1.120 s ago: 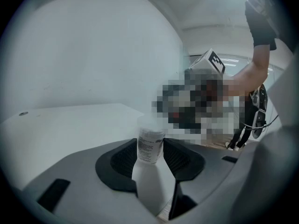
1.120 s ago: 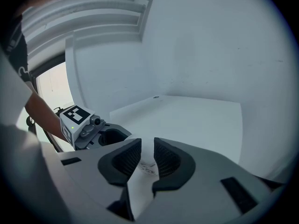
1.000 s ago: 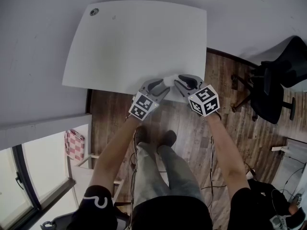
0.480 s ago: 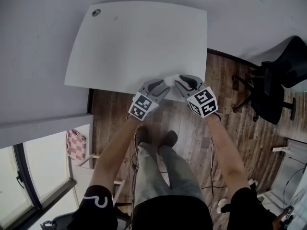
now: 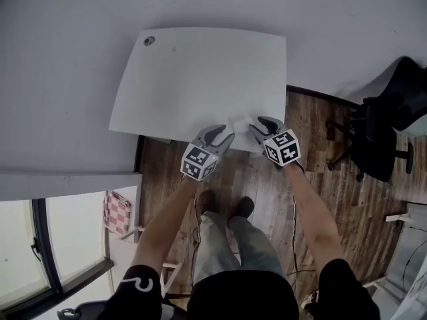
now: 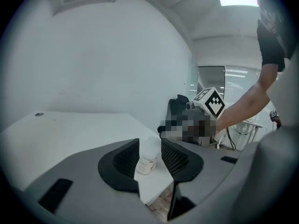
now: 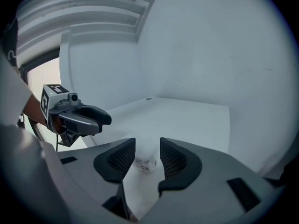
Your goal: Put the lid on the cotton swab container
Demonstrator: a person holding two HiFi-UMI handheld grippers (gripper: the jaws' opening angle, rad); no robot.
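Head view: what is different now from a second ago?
The left tool lifted back from the small white jar, its empty jaws closing a little. The right tool has just opened its jaws off the jar, which stands between them. The jar stayed at the table's near edge.

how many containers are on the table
1. The cotton swab container stands upright on the white table, close to its near edge, toward the right corner. No other container shows on the tabletop, and little of it is hidden.
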